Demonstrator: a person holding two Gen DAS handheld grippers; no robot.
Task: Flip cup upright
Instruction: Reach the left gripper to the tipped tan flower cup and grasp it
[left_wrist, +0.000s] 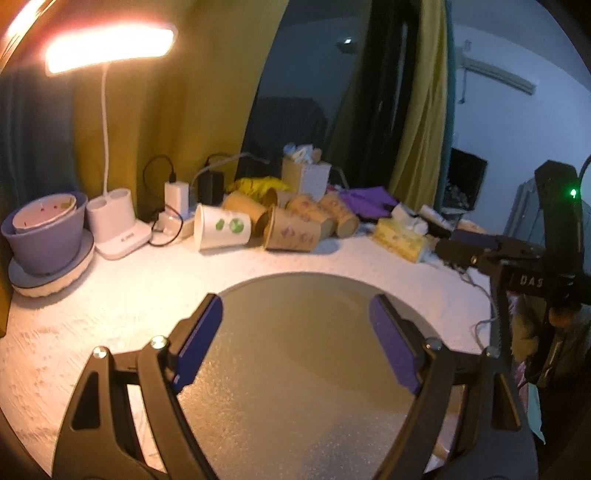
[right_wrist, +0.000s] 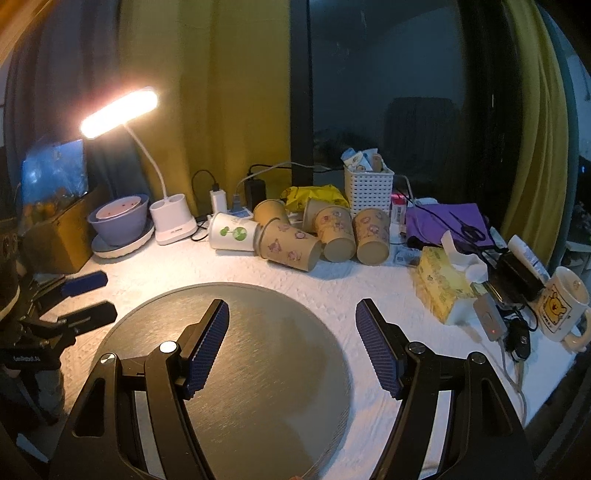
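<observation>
Both claws hang released over the grey disc: left claw, right claw, gripping nothing. Cups lie tipped beyond it. Readable: "DAS" on the right claw's body.

White paper cup lies sideways beside brown cups.

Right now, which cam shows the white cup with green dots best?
Right wrist: the white cup lies on its side in sharp focus, green print clear. Left wrist shows the same cup closer but blurred and washed out by the lamp.
</observation>
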